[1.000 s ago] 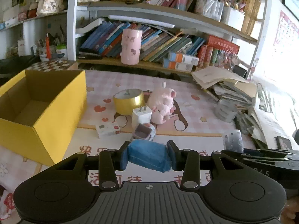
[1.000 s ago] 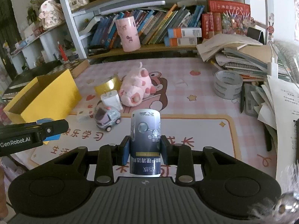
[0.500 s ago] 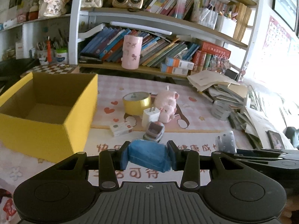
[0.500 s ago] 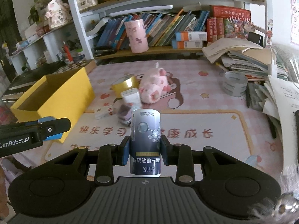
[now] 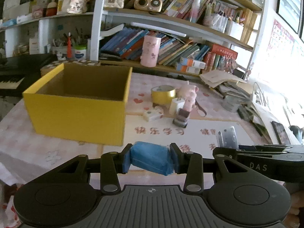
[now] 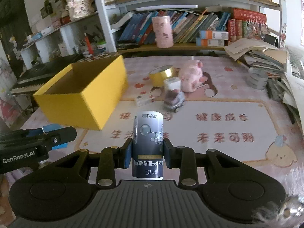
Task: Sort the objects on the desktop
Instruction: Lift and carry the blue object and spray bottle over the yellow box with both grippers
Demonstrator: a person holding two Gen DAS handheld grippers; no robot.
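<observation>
My left gripper (image 5: 151, 160) is shut on a blue wrapped packet (image 5: 151, 157), held above the desk mat in front of the open yellow box (image 5: 79, 112). My right gripper (image 6: 147, 153) is shut on a dark blue and grey bottle (image 6: 147, 142) printed with molecule shapes, upright between the pads. From the right wrist view the yellow box (image 6: 83, 102) lies ahead on the left, and the left gripper (image 6: 55, 138) shows low at the left with the blue packet (image 6: 50, 128). The right gripper's tip (image 5: 226, 149) and its bottle (image 5: 228, 137) appear at the right of the left wrist view.
On the pink mat lie a gold tape roll (image 6: 162, 75), a pink plush pig (image 6: 191, 76), a white charger (image 5: 176, 105), a toy car (image 6: 173, 101) and a small white box (image 6: 146, 99). A clear tape roll (image 6: 258, 77) and stacked books and papers (image 6: 266, 57) crowd the right. Bookshelves stand behind.
Both grippers have pulled back and shifted left with their loads. The yellow box now sits nearer the middle of each view, and the loose items look farther away.
</observation>
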